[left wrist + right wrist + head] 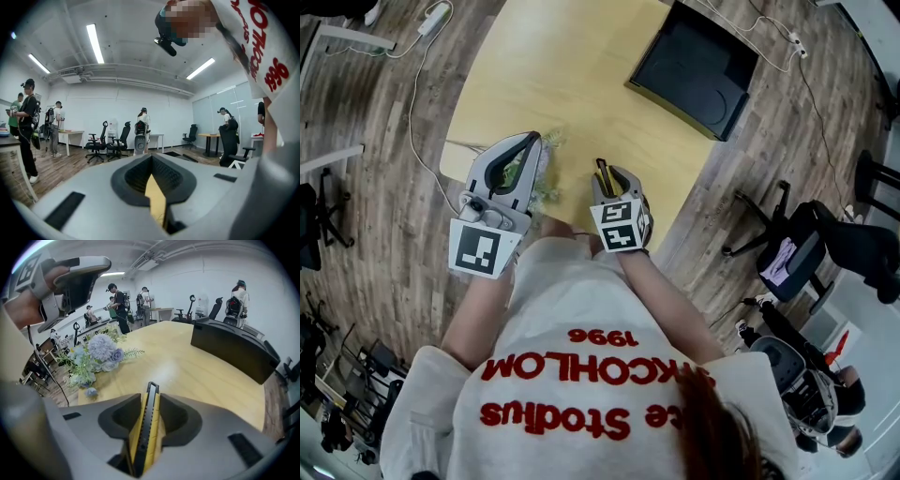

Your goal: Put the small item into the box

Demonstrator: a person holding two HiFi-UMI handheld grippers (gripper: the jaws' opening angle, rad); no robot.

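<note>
A slim black-and-yellow item, shaped like a utility knife, is clamped upright between the jaws of my right gripper. Its tip sticks out past the jaws. In the head view that gripper hovers over the near edge of the light wooden table. The open black box lies at the table's far right corner, well ahead of it; the right gripper view shows the box from the side. My left gripper is shut and empty. It is tilted up toward the room.
A bunch of pale blue artificial flowers lies on the table's near left part, under the left gripper. Office chairs stand on the wooden floor to the right. Cables trail along the floor on the left. Several people stand farther off in the room.
</note>
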